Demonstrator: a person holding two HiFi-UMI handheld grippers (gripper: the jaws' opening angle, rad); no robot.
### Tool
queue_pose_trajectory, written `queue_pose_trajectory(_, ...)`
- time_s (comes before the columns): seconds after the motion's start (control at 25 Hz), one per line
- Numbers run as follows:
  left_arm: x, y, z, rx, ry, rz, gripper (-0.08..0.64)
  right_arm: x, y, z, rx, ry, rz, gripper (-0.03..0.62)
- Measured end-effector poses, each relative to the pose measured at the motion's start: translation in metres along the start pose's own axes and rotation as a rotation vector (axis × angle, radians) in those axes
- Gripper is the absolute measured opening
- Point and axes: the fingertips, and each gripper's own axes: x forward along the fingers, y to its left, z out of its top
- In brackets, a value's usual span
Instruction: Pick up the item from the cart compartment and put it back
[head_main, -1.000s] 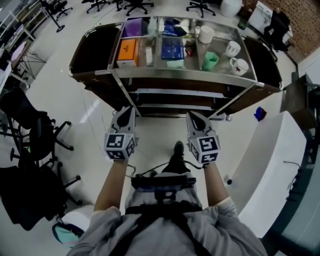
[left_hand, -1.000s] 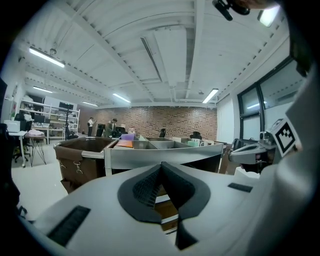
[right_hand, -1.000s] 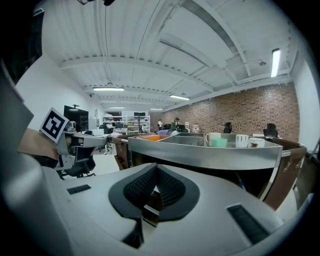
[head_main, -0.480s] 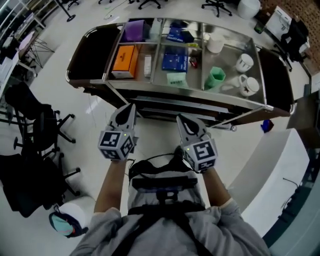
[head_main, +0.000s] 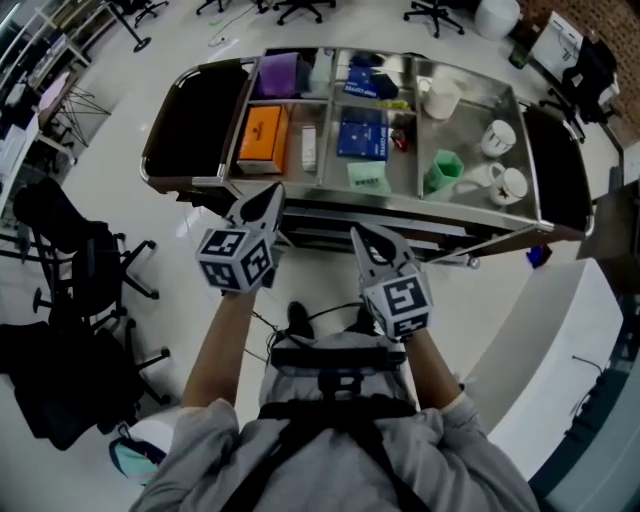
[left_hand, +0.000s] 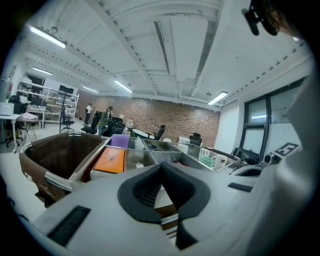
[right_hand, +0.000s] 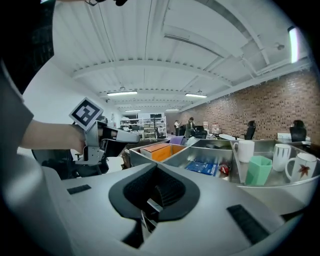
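Observation:
A steel cart (head_main: 330, 205) stands in front of me, its top split into compartments. They hold an orange box (head_main: 262, 135), a purple box (head_main: 279, 73), a blue box (head_main: 363, 133), a green cup (head_main: 441, 172) and two white mugs (head_main: 503, 160). My left gripper (head_main: 270, 197) is shut and empty, its tip just short of the cart's near edge, below the orange box. My right gripper (head_main: 360, 238) is shut and empty too, a little nearer to me. The left gripper view looks past the left gripper (left_hand: 161, 166) at the orange box (left_hand: 110, 159). The right gripper (right_hand: 156, 167) faces the green cup (right_hand: 259, 170).
Dark bins hang at the cart's left end (head_main: 190, 130) and right end (head_main: 560, 165). Black office chairs (head_main: 80, 270) stand on the floor to my left. A white counter (head_main: 540, 340) runs along my right. Lower cart shelves (head_main: 330, 230) sit under the top.
The cart has come closer in the head view. My left gripper has risen towards the cart's front edge. The right gripper has stayed low beside it.

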Motion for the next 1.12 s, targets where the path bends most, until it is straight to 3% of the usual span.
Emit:
queue_pose_trajectory(0.2, 0.029, 0.009, 0.015, 0.017, 0.042, -0.054, 0.002, 0.009, 0.0, 0.011, -0.005, -0.005, -0.016, 0.009)
queue_pose_trajectory(0.28, 0.041, 0.009, 0.018, 0.058, 0.076, -0.076, 0.062, 0.01, -0.004, 0.012, 0.003, -0.009, -0.026, 0.009)
queue_pose_trajectory(0.44, 0.06, 0.012, 0.02, 0.147, 0.139, -0.101, 0.119, 0.013, -0.011, 0.009, 0.013, -0.008, -0.04, 0.009)
queue_pose_trajectory(0.6, 0.077, 0.013, 0.015, 0.186, 0.205, -0.128, 0.193, 0.014, -0.015, 0.006, 0.022, 0.0, -0.042, 0.009)
queue_pose_trajectory(0.76, 0.097, 0.014, 0.016, 0.178, 0.246, -0.128, 0.193, 0.016, -0.022, 0.002, 0.031, 0.001, -0.049, 0.009)
queue_pose_trajectory(0.88, 0.114, 0.019, 0.016, 0.129, 0.281, -0.119, 0.211, 0.016, -0.024, 0.004, 0.032, -0.002, -0.05, 0.009)
queue_pose_trajectory(1.12, 0.146, 0.034, 0.014, 0.108, 0.378, -0.055, 0.232, 0.018, -0.028, 0.01, 0.02, -0.021, -0.046, 0.009)
